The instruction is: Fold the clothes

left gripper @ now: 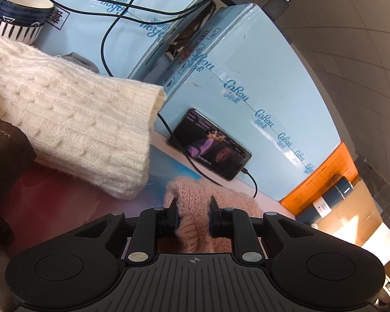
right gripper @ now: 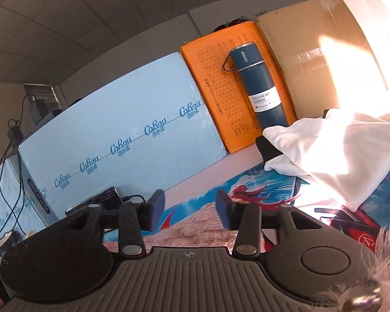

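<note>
A fuzzy pink knit garment (left gripper: 195, 208) is bunched between the fingers of my left gripper (left gripper: 193, 206), which is shut on it just above the printed mat. The same pink knit (right gripper: 195, 223) lies flat on the mat below my right gripper (right gripper: 189, 205), which is open and empty above it. A cream cable-knit sweater sleeve (left gripper: 72, 119) hangs in at the left of the left wrist view. A white folded cloth (right gripper: 332, 150) lies at the right of the right wrist view.
Light blue boxes (left gripper: 247, 72) stand behind the mat, with a playing phone (left gripper: 210, 143) leaning on one and black cables (left gripper: 117, 13) across them. An orange box (right gripper: 221, 83), a blue vacuum bottle (right gripper: 260, 85) and a cardboard box (right gripper: 325, 52) stand at the right. A striped cup (left gripper: 18, 18) sits far left.
</note>
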Demonstrator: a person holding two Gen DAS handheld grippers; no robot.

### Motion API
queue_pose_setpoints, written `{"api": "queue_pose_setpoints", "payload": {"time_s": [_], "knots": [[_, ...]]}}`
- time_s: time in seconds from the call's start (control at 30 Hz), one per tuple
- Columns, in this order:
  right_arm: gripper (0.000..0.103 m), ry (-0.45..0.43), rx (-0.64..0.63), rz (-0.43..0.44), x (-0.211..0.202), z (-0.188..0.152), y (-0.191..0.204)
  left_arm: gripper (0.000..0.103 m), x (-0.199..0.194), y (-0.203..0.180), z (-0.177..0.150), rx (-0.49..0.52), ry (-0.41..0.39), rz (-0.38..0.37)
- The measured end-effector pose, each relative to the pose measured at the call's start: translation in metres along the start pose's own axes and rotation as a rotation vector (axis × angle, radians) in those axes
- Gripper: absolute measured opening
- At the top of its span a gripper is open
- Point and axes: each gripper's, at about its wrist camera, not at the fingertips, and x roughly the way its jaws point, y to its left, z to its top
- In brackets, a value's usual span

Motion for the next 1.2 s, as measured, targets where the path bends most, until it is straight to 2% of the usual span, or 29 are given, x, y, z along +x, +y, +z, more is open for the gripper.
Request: {"api": "queue_pose_setpoints", "payload": {"time_s": [0.07, 0.1, 0.13, 0.2, 0.27, 0.33, 0.43, 0.5, 0.53, 0.57, 0.63, 0.7, 0.77, 0.87, 1.03, 1.13, 1.2], "knots": [[0.083, 0.061, -0.124, 0.046, 0.007, -0.006, 0.019, 0.025, 0.002, 0.001, -0.001, -0.007, 0.014, 0.005], [0.093, 0.110, -0.199, 0.083, 0.012, -0.010, 0.030, 0.029, 0.004, 0.002, -0.001, -0.012, 0.023, 0.008], [0.096, 0.148, -0.262, 0.110, 0.016, -0.015, 0.039, 0.034, 0.005, 0.002, -0.002, -0.017, 0.033, 0.011], [0.097, 0.211, -0.361, 0.143, 0.025, -0.025, 0.054, 0.036, 0.007, 0.004, -0.003, -0.031, 0.048, 0.014], [0.098, 0.270, -0.408, 0.110, 0.039, -0.033, 0.061, 0.050, 0.009, 0.005, -0.004, -0.035, 0.059, 0.016], [0.098, 0.313, -0.405, 0.055, 0.052, -0.039, 0.062, 0.050, 0.011, 0.002, -0.006, -0.022, 0.071, 0.013], [0.097, 0.332, -0.319, 0.056, 0.057, -0.035, 0.050, 0.049, 0.011, 0.002, -0.008, -0.017, 0.066, 0.012], [0.090, 0.330, -0.279, 0.051, 0.056, -0.033, 0.043, 0.047, 0.011, 0.001, -0.009, -0.007, 0.064, 0.012], [0.084, 0.321, -0.268, 0.031, 0.056, -0.031, 0.041, 0.047, 0.012, 0.000, -0.009, 0.003, 0.063, 0.015], [0.071, 0.311, -0.256, 0.010, 0.055, -0.030, 0.039, 0.044, 0.012, -0.002, -0.010, 0.016, 0.062, 0.015], [0.036, 0.291, -0.219, -0.031, 0.054, -0.025, 0.032, 0.038, 0.011, -0.004, -0.011, 0.038, 0.060, 0.014], [0.021, 0.273, -0.170, -0.064, 0.052, -0.020, 0.022, 0.031, 0.011, -0.005, -0.012, 0.051, 0.061, 0.002], [0.017, 0.236, -0.131, -0.079, 0.047, -0.013, 0.015, 0.021, 0.011, -0.007, -0.012, 0.064, 0.062, -0.013], [0.015, 0.110, -0.116, -0.142, 0.032, 0.004, 0.007, 0.018, 0.004, -0.011, -0.012, 0.094, 0.035, -0.030], [0.014, -0.094, -0.018, -0.267, -0.001, 0.042, -0.025, 0.017, -0.005, -0.015, -0.010, 0.119, -0.014, -0.026], [0.014, -0.148, 0.031, -0.343, -0.015, 0.053, -0.050, 0.016, -0.011, -0.018, -0.008, 0.138, -0.042, -0.030], [0.014, -0.154, 0.092, -0.358, -0.020, 0.053, -0.068, 0.016, -0.015, -0.020, -0.007, 0.156, -0.071, -0.023]]}}
